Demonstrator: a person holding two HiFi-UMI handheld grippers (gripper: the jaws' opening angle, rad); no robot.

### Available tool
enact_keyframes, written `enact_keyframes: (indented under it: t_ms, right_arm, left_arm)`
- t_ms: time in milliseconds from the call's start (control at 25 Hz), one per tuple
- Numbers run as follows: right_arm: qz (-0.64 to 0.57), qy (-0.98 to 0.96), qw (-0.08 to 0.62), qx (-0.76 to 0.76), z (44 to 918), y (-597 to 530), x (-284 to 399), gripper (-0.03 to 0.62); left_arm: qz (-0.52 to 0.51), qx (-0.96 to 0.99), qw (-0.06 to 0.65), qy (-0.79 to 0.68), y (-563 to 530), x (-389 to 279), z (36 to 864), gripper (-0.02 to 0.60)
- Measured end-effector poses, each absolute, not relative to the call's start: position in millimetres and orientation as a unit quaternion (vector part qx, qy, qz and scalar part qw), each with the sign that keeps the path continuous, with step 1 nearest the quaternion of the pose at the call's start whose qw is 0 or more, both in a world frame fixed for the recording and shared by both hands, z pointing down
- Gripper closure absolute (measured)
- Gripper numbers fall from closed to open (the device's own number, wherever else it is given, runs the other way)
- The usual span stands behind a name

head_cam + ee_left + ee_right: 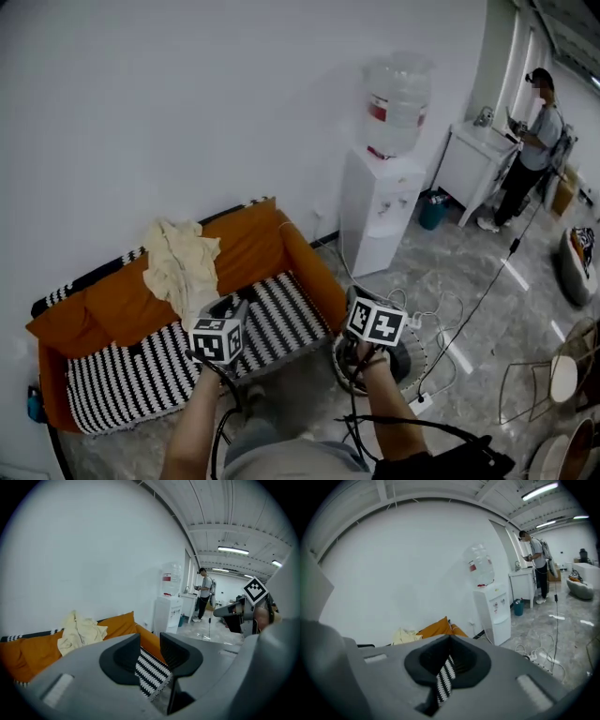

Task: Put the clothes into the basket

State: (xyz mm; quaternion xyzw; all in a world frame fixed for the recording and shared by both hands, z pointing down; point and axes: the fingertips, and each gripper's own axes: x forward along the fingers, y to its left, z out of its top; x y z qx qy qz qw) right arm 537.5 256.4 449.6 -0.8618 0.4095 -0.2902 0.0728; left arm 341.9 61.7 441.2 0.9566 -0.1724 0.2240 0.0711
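Observation:
A cream cloth [181, 262] lies draped over the backrest of an orange sofa [248, 246]; it also shows as the cloth [82, 632] in the left gripper view and the cloth [405, 636] in the right gripper view. My left gripper [230, 306] hovers over the striped seat, short of the cloth; its jaws [150, 637] stand apart with nothing between them. My right gripper [358, 300] hangs beside the sofa's right arm, its tips [450, 641] touching and holding nothing. A dark round basket [405, 361] sits on the floor under that hand.
A white water dispenser [380, 206] stands right of the sofa. Cables [441, 319] trail across the marble floor. A person [536, 141] stands at a white table [473, 155] at the back right. Wire-frame chairs [553, 380] fill the right edge.

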Motion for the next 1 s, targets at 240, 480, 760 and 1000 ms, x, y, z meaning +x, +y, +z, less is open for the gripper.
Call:
enact_keyframes:
  t_ms: [240, 480, 760, 1000]
  right_arm:
    - [-0.288, 0.459, 0.046, -0.839, 441, 156, 517, 0.591]
    - [-0.291, 0.494, 0.017, -0.819, 439, 62, 505, 0.591]
    - [-0.305, 0.498, -0.014, -0.812, 454, -19, 511, 0.591]
    - [-0.319, 0.502, -0.042, -0.803, 474, -71, 507, 0.591]
  left_arm:
    - [0.217, 0.944, 0.098, -0.227, -22, 300, 447, 0.442]
    - [0.214, 0.930, 0.121, -0.272, -107, 269, 457, 0.442]
    - [0.223, 0.920, 0.153, -0.283, -183, 266, 481, 0.442]
    - [0.242, 0.914, 0.157, -0.285, -239, 273, 504, 0.442]
